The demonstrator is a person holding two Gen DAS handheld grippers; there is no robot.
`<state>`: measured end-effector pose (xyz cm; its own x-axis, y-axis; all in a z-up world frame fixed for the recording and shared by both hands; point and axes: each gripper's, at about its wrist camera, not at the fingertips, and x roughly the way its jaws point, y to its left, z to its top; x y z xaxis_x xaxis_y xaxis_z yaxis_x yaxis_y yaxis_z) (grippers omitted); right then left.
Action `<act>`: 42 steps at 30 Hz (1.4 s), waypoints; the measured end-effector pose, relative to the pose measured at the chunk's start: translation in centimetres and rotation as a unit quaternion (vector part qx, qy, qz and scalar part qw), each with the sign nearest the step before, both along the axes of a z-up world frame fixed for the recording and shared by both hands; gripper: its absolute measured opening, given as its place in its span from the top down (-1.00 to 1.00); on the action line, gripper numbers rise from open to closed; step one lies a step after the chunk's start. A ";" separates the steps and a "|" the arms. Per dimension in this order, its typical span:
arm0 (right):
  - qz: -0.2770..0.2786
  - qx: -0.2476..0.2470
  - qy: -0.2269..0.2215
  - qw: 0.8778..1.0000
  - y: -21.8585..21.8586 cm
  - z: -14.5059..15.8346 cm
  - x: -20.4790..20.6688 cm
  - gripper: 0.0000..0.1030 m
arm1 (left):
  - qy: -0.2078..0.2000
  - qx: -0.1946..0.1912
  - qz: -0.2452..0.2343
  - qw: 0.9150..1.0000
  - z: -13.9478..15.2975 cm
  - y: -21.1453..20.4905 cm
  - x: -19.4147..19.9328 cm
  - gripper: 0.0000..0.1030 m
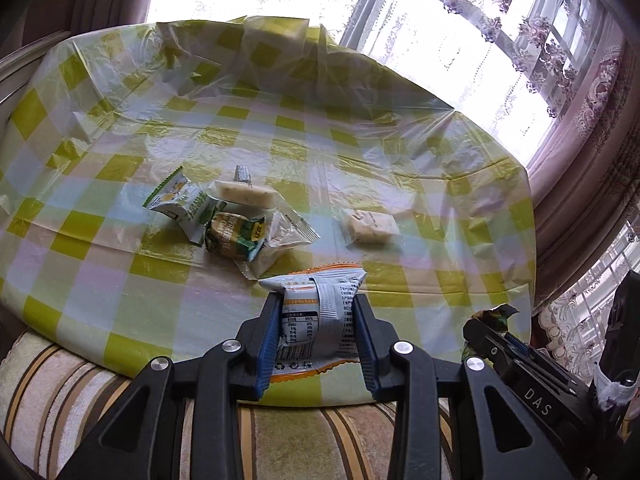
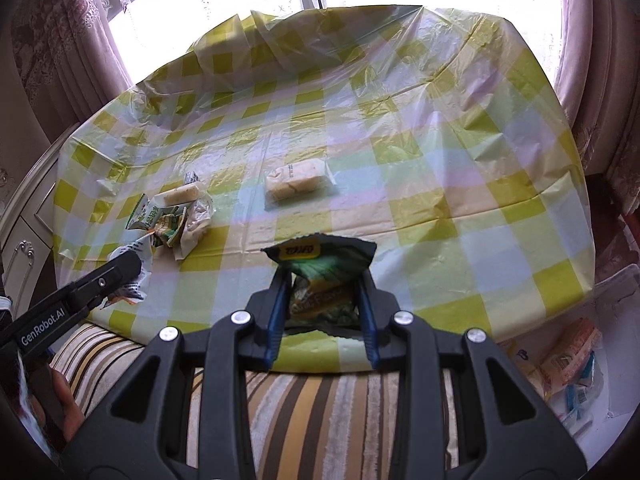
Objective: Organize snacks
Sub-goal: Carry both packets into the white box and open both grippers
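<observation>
My left gripper (image 1: 317, 304) is shut on a white and orange snack packet (image 1: 316, 316), held above the near edge of the table. My right gripper (image 2: 325, 280) is shut on a dark green snack packet (image 2: 322, 276), also over the near edge. A pile of snacks (image 1: 228, 220) lies on the checked tablecloth (image 1: 120, 280) to the left of centre; it also shows in the right wrist view (image 2: 172, 216). A single pale bar in clear wrap (image 1: 370, 226) lies apart to the right, also in the right wrist view (image 2: 298, 184).
A striped cushion (image 2: 320, 408) lies below the table's near edge. A white box holding more snack packets (image 2: 572, 364) stands low at the right. Curtains and bright windows surround the table. A cabinet (image 2: 24, 220) stands at the left.
</observation>
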<state>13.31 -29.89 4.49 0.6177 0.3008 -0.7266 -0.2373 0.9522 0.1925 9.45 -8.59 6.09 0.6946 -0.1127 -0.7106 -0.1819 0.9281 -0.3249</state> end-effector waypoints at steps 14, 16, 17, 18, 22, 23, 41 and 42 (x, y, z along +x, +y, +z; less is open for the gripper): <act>-0.064 -0.006 0.029 0.998 -10.7 -1.3 -4.0 0.30 | 0.021 0.007 -0.166 0.986 0.3 -10.8 0.8 0.29; -0.085 -0.010 0.038 0.996 -12.6 -2.0 -4.9 0.30 | 0.024 0.010 -0.196 0.980 0.3 -12.7 0.8 0.29; -0.095 -0.013 0.044 0.994 -13.5 -2.3 -5.2 0.30 | 0.027 0.011 -0.214 0.976 0.2 -13.7 0.8 0.29; -0.104 -0.017 0.050 0.993 -14.3 -2.7 -5.6 0.30 | 0.029 0.014 -0.232 0.972 0.2 -14.8 0.8 0.29; -0.138 -0.030 0.075 0.987 -17.5 -4.3 -7.1 0.30 | 0.041 0.012 -0.306 0.951 0.0 -19.0 0.6 0.29; -0.146 -0.034 0.081 0.985 -18.2 -4.7 -7.5 0.30 | 0.047 0.011 -0.323 0.945 -0.2 -19.9 0.5 0.29; -0.189 -0.061 0.165 0.966 -23.9 -9.3 -11.1 0.26 | 0.170 0.003 -0.502 0.848 -4.6 -30.1 -2.4 0.29; -0.190 -0.063 0.165 0.966 -24.0 -9.2 -11.2 0.26 | 0.176 0.000 -0.504 0.845 -4.8 -30.3 -2.4 0.29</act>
<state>2.10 -53.85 -4.74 0.3954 -0.0047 -0.9185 0.1878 0.9793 0.0758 7.08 -38.93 1.27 -0.0094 -0.5214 -0.8533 0.6165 0.6688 -0.4154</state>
